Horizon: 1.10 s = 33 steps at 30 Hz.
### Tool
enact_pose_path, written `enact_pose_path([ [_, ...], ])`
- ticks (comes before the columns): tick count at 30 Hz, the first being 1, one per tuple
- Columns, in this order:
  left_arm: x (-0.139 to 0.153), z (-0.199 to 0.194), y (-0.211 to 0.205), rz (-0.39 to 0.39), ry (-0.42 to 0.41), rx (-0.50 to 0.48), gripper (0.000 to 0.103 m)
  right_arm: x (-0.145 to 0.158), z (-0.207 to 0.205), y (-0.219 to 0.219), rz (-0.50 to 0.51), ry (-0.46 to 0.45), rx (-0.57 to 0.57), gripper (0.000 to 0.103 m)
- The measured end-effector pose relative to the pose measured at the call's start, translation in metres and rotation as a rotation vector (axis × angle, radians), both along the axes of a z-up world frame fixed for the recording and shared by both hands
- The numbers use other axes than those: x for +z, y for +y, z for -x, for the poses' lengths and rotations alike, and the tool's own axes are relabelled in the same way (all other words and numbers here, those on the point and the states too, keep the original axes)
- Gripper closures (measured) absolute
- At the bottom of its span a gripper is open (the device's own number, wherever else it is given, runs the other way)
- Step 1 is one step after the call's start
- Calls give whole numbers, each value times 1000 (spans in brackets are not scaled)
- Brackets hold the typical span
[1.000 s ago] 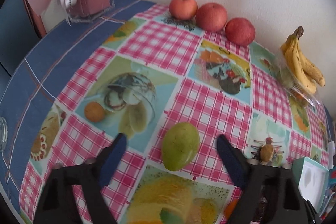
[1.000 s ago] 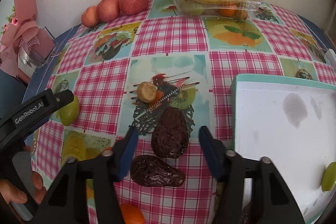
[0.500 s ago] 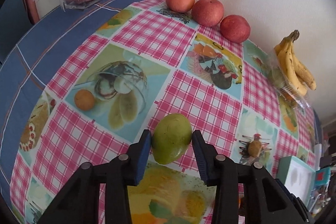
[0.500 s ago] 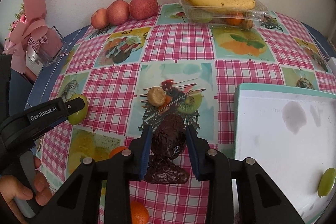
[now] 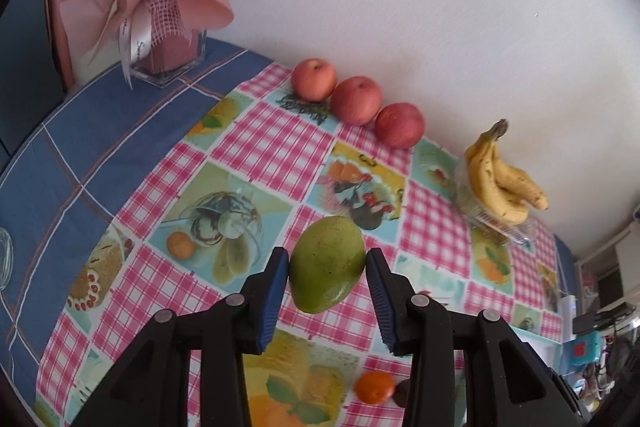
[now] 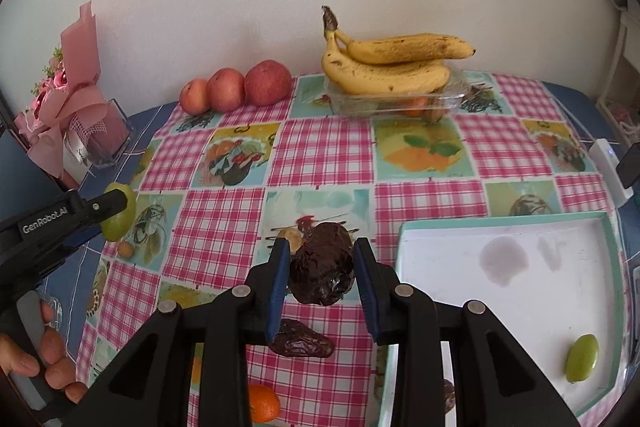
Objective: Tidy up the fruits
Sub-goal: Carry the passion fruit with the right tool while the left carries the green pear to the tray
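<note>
Mango between left gripper pads

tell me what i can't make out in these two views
- Fruits inside the clear box under the bananas: right wrist view, blurred by the plastic and covered by the bananas.
- Dark fruit beside the orange: left wrist view, mostly hidden behind the left gripper.
- Dark object at the tray edge: right wrist view, hidden by the right gripper.
</note>
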<state>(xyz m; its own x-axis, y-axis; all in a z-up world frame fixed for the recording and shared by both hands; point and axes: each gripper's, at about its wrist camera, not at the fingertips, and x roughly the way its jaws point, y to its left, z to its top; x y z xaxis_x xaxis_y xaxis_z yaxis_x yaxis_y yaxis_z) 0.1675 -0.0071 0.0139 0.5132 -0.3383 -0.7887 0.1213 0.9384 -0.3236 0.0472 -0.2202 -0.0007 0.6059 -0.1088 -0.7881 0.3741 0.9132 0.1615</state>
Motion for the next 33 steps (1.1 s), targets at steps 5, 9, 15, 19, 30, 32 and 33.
enact_pose_path([
  [5,8,6,-3,9,-13,-9,61,0,10,-13,11,6,-35,69],
  [9,10,11,-10,11,-14,-27,61,-2,19,-31,10,20,-85,69],
  [15,11,19,-28,6,-7,-75,60,-8,36,-67,-16,40,-180,69],
  [19,12,28,-47,-4,-8,-125,61,-10,52,-95,-18,51,-255,69],
  [30,9,60,-107,-29,-7,-288,61,-17,110,-169,-74,58,-454,69],
  [32,9,67,-118,-30,-5,-321,61,-18,120,-178,-73,62,-476,69],
  [33,8,72,-126,-30,-2,-344,61,-18,124,-181,-72,64,-486,69],
])
